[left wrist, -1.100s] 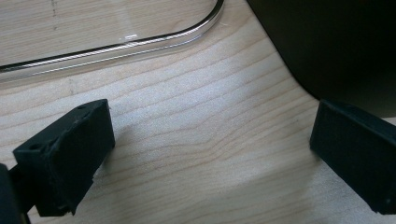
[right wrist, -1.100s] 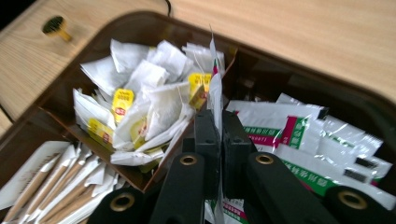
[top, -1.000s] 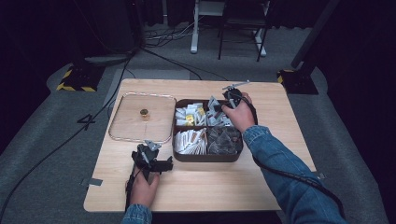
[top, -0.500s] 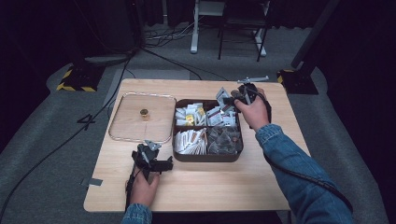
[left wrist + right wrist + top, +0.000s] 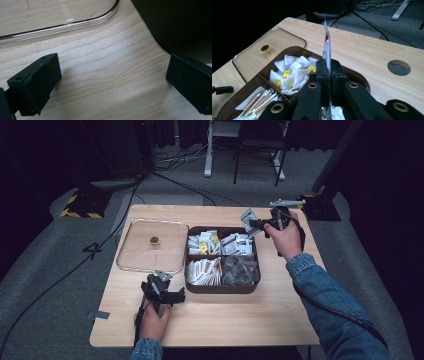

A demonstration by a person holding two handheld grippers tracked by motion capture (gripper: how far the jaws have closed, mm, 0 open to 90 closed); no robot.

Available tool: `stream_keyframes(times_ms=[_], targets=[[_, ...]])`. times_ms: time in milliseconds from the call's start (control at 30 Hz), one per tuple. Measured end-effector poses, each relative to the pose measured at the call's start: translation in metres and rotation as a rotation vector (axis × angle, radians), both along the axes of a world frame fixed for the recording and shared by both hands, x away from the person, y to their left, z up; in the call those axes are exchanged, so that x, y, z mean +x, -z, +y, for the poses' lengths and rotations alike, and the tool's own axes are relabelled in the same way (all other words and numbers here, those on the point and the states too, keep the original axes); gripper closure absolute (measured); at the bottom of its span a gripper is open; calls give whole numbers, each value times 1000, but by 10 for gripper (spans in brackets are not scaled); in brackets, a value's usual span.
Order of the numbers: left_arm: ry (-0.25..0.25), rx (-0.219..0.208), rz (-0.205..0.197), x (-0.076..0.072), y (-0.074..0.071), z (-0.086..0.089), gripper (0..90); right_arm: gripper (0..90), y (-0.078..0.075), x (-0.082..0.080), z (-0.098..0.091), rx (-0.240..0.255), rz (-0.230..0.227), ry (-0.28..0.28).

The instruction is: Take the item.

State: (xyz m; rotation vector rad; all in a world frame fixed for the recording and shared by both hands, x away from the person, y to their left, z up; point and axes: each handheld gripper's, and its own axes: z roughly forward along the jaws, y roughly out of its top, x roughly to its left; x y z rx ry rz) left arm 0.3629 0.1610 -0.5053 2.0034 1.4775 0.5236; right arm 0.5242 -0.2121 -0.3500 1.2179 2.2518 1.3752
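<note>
One sachet [image 5: 327, 42] — pinched edge-on between the closed jaws of the right gripper [image 5: 261, 224], held above the far right corner of the brown compartment tray [image 5: 220, 288]. Left gripper [image 5: 165, 295] rested on the table [image 5: 240, 320] just beside the tray — jaws wide apart, nothing between them.

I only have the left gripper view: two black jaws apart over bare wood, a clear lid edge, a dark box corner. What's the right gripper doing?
Observer: The right gripper is shut on a flat sachet, held edge-up above the brown compartment box.
Operator: What's in that box?
Observer: Four compartments: white tea bags with yellow tags at the far left, printed sachets at the far right, long paper sticks at the near left, dark packets at the near right.
Operator: And the lid?
Observer: The clear lid lies flat on the table left of the box, its small knob up.
</note>
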Motion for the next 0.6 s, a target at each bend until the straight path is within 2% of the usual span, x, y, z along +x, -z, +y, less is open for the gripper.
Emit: stream_keyframes(times_ms=[267,600], targets=[[0,0,0,0,0,0,2,878,-2,-4,-28,30,-1,37],[0,0,0,0,0,0,2,878,3,-3,-71,25,14,126]])
